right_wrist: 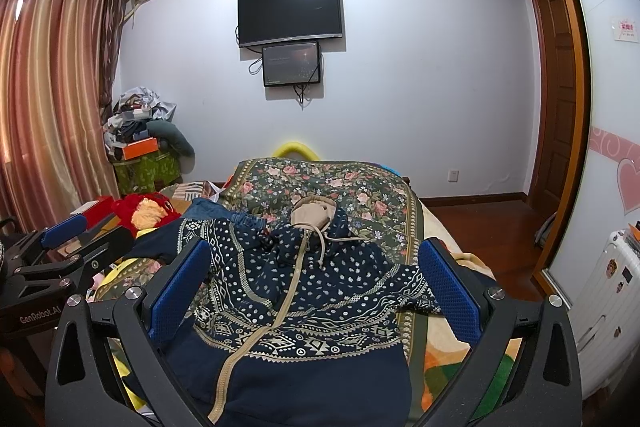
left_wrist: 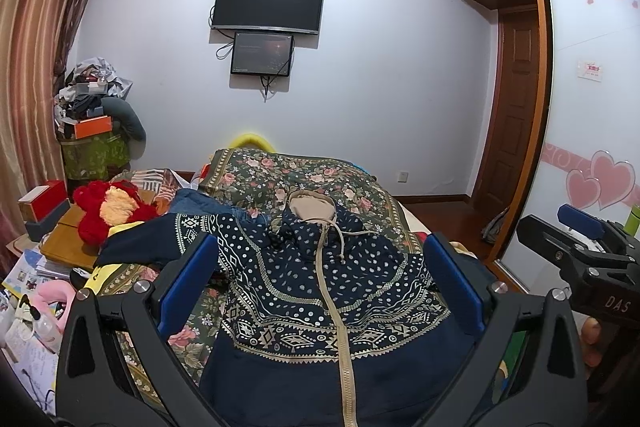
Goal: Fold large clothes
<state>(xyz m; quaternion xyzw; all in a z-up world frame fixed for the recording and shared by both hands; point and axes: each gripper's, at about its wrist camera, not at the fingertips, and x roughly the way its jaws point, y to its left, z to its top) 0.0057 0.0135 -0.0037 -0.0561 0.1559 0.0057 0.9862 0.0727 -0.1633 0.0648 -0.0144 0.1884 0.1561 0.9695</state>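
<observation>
Navy patterned zip hoodie (left_wrist: 320, 291) lies flat on the floral bedspread (left_wrist: 288, 179), hood away — left gripper (left_wrist: 320, 287) and right gripper (right_wrist: 316, 287) both spread wide above it, gripping nothing.

Left hand-held gripper (left_wrist: 320, 283): black frame, blue pads, silver screws.

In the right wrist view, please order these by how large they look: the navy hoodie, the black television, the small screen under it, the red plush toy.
1. Navy hoodie, though nearness to the camera enlarges it.
2. Black television.
3. Small screen and red plush toy look alike; unranked.
</observation>
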